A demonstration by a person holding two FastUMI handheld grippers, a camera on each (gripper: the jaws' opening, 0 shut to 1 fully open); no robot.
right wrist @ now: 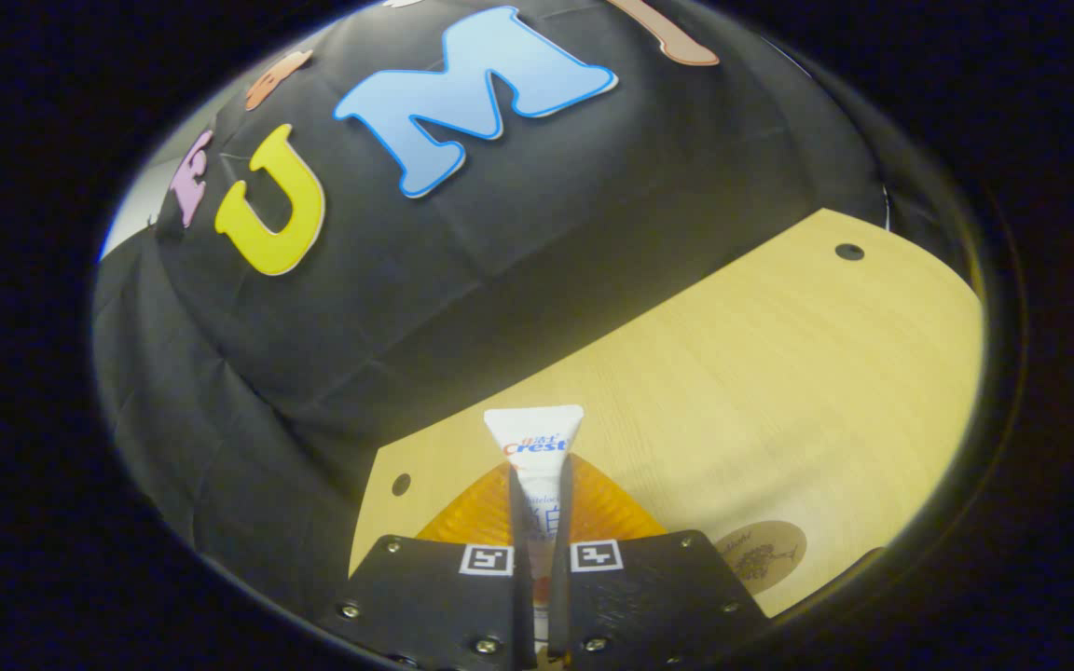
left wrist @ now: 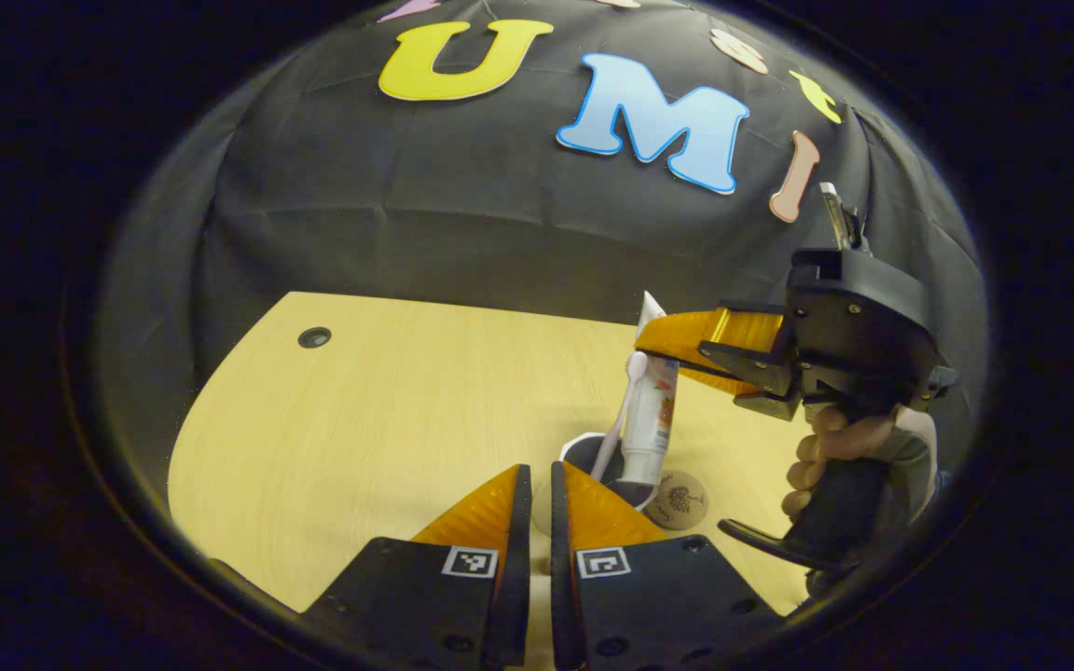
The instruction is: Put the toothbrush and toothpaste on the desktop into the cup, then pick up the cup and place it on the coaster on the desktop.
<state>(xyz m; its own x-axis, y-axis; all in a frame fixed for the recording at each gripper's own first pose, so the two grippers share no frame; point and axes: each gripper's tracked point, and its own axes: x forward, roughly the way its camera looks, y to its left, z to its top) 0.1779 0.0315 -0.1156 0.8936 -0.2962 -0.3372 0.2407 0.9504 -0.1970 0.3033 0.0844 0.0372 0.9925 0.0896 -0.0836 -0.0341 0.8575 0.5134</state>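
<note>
Right now your right gripper (right wrist: pixel 537 503) is clamped on the toothpaste (right wrist: pixel 534 438), both orange fingers pressing the flat upper end of the tube, whose crimped tail sticks out just ahead of the fingertips. Seen from the left gripper view, that same right gripper (left wrist: pixel 658 349) holds the toothpaste (left wrist: pixel 654 410) upright from its top, the cap end already down inside the cup (left wrist: pixel 593 461). The toothbrush (left wrist: pixel 619 410) stands in the cup too, leaning against the tube with its head up, just below your right fingertips.

Your left gripper (left wrist: pixel 539 508) holds nothing; its fingers stand narrow, almost together, and it hangs just short of the cup, which sits straight ahead of its tips. The coaster (left wrist: pixel 681 499) lies on the desktop (left wrist: pixel 388 401) just beyond the cup and a little to the right of those tips; in the right gripper view the coaster (right wrist: pixel 761 554) sits low and to the right of the fingers.

I judge the tube is about ready to be released. The risks: if you pull back before the fingers part fully, the tube may drag up with them or tip the light cup. A sideways withdrawal could knock the toothbrush head. When you grasp the cup afterwards, the tall contents make it top-heavy, so a tilted lift may spill both, and the coaster so close by could be nudged.
</note>
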